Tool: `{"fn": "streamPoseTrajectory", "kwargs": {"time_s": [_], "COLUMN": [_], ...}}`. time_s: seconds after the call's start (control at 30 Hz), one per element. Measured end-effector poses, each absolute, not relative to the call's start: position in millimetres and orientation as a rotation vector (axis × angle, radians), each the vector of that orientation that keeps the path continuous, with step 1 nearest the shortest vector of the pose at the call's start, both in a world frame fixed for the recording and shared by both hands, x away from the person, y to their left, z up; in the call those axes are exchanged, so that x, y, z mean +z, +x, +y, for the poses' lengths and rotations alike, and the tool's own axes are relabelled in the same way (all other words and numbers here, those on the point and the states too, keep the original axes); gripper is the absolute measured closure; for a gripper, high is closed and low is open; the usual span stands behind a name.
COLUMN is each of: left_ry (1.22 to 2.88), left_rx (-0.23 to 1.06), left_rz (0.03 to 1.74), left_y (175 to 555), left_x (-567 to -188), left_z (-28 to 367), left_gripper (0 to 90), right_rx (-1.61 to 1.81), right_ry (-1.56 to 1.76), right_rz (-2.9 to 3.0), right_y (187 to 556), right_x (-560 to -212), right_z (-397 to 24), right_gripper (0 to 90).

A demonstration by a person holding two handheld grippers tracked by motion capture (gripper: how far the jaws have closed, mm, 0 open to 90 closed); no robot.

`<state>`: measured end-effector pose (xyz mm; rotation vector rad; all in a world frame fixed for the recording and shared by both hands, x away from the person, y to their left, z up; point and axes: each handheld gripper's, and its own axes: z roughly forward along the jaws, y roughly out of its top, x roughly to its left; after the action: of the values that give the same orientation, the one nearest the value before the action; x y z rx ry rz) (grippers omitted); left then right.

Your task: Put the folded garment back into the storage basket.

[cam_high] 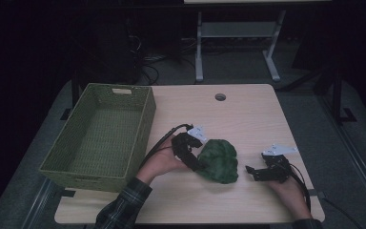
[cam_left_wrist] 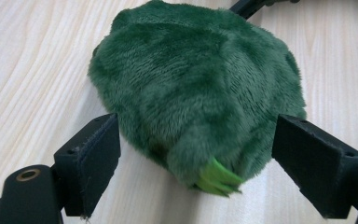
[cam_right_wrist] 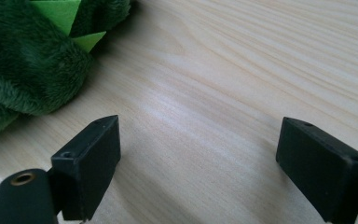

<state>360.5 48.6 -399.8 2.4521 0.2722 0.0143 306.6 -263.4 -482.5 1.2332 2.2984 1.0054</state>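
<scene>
Green plush toy point(cam_high: 218, 160) lies mid-surface point(cam_high: 248, 119) — soft, light, squashy. Left gripper point(cam_left_wrist: 196, 154) fingers spread wide around its near end, not pinching; right gripper point(cam_right_wrist: 198, 158) spread too, empty. Grab deep into the pile — not the thin felt spikes.

Overhead forward-down view; two close gripper views sharing plush toy point(cam_left_wrist: 196, 93).

plush toy point(cam_high: 218, 160): dark green fur, lime-green felt points | basket point(cam_high: 83, 168): olive-green weave, possibly perforated | table point(cam_high: 248, 114): pale wood grain | jaws: black
</scene>
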Motion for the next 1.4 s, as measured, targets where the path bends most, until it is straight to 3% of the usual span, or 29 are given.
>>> {"fn": "streamPoseTrajectory", "kwargs": {"time_s": [0.57, 1.1, 1.2, 1.4], "left_ry": [2.575, 2.653, 2.656, 2.653], "left_rx": [-0.027, 0.029, 0.027, 0.02], "left_rz": [0.192, 0.131, 0.124, 0.124], "left_y": [367, 365, 366, 369], "left_x": [-430, -453, -452, -448], "left_z": [17, 6, 6, 9], "left_gripper": [12.8, 13.5, 18.6, 42.1], "right_rx": [1.005, 1.005, 1.004, 1.004], "right_ry": [1.24, 1.239, 1.242, 1.246], "right_rz": [2.294, 2.292, 2.289, 2.286], "right_y": [306, 307, 306, 306], "right_x": [-482, -482, -482, -482], "right_z": [-264, -264, -264, -263], "right_gripper": [14.1, 14.6, 14.7, 14.8]}}
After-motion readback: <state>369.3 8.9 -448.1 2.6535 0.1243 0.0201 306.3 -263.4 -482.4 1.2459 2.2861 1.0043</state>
